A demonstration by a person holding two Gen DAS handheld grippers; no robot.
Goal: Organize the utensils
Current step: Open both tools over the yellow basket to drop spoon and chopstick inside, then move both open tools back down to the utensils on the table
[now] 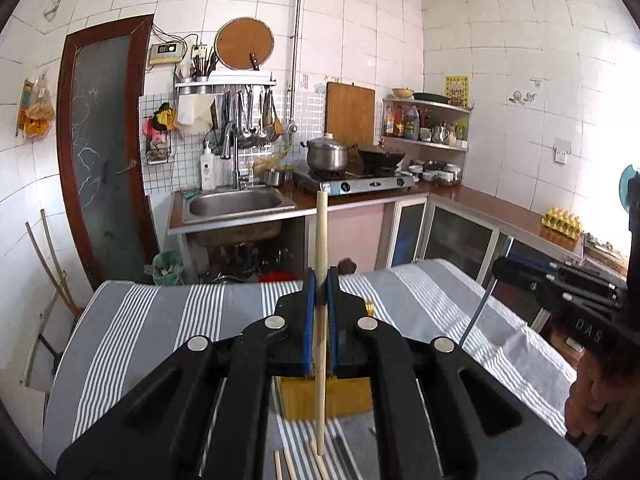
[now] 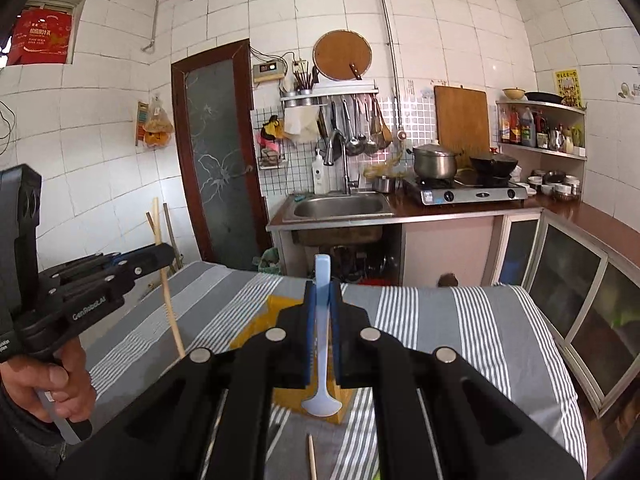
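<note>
Above the striped surface (image 1: 168, 320), your left hand-held gripper (image 1: 321, 284) is clamped on a wooden chopstick (image 1: 321, 240), upright; your right hand-held gripper (image 2: 321, 294) is clamped on a pale blue spoon (image 2: 321, 360), bowl down.

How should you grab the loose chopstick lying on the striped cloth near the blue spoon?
Probably at its middle, from straight above, jaws across its width. The chopstick lies flat on the striped cloth, thin and round, so side approaches would likely just roll it. Both grippers are full: the right gripper holds the blue spoon.
</note>
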